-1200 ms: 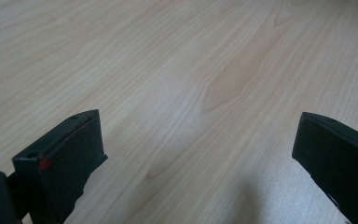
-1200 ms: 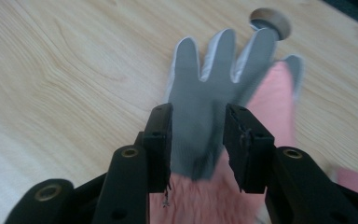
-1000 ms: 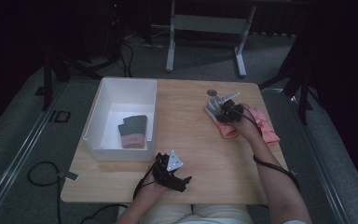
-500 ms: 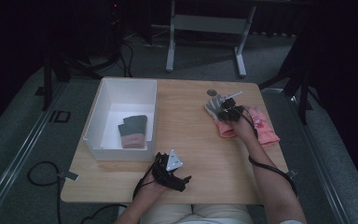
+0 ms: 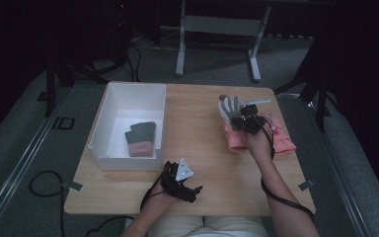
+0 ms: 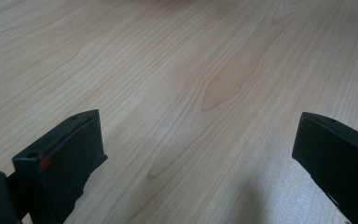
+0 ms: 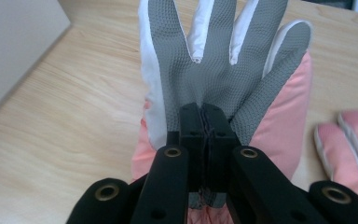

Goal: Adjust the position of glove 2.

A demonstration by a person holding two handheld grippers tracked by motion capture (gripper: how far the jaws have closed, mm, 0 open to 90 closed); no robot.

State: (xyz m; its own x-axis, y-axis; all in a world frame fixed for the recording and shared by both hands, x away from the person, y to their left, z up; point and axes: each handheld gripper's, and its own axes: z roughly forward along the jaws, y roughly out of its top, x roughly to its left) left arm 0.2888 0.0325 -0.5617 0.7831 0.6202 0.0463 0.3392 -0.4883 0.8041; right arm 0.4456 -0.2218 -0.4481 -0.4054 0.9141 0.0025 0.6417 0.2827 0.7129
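My glove [image 7: 223, 70] is cloth — a rough, dimpled grey palm, smooth pink cuff. The table [image 6: 177, 70] is matt pale wood; my jaws — matt black plastic.

Bare table [image 5: 202, 148] mid-way — white bin [image 5: 109, 118] walls off the left.

Black claws [image 7: 204, 123], brass-ringed screw holes, possibly bare forearms

My table [image 5: 197, 113] lit softly from above in the high view, room around it nearly black, whole frame dim and grainy, my left tongs' view bright and even with near jaws blurred, faint shadow near right, glove [image 7: 223, 60] sharp, no glare
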